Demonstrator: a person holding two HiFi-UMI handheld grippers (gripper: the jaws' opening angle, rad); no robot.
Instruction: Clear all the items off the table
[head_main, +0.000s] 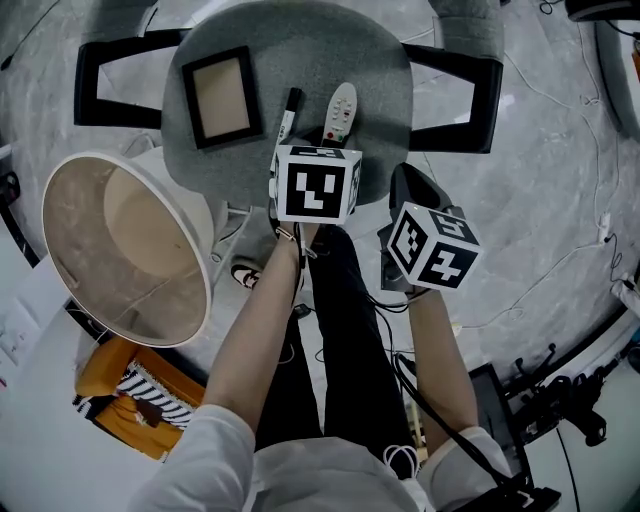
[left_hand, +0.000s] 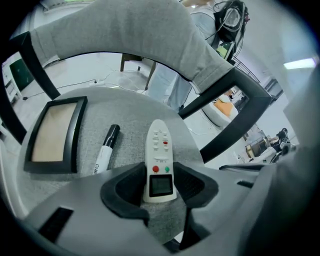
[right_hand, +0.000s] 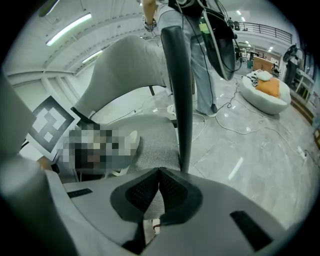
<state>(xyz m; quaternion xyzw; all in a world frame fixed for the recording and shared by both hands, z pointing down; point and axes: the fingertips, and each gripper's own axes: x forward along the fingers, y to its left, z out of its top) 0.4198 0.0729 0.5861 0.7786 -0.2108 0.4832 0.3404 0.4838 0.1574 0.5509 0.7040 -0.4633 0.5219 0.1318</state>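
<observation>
Left gripper view: left gripper (left_hand: 160, 174), jaws wide, straddles white remote control (left_hand: 159, 147) lying at frame centre on grey seat (left_hand: 131, 114); right gripper (right_hand: 159, 172) pinched closed, empty.

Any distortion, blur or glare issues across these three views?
Head view: mild fisheye, evenly lit, sharp. Left gripper view: heavy barrel distortion, dark corners, remote crisp. Right gripper view: same warp, mosaic patch at left, ceiling light strip bright.

No text reads clearly. The marker pen (left_hand: 106, 148) carries small dark print on its white barrel, possibly characters, too blurred to read.
</observation>
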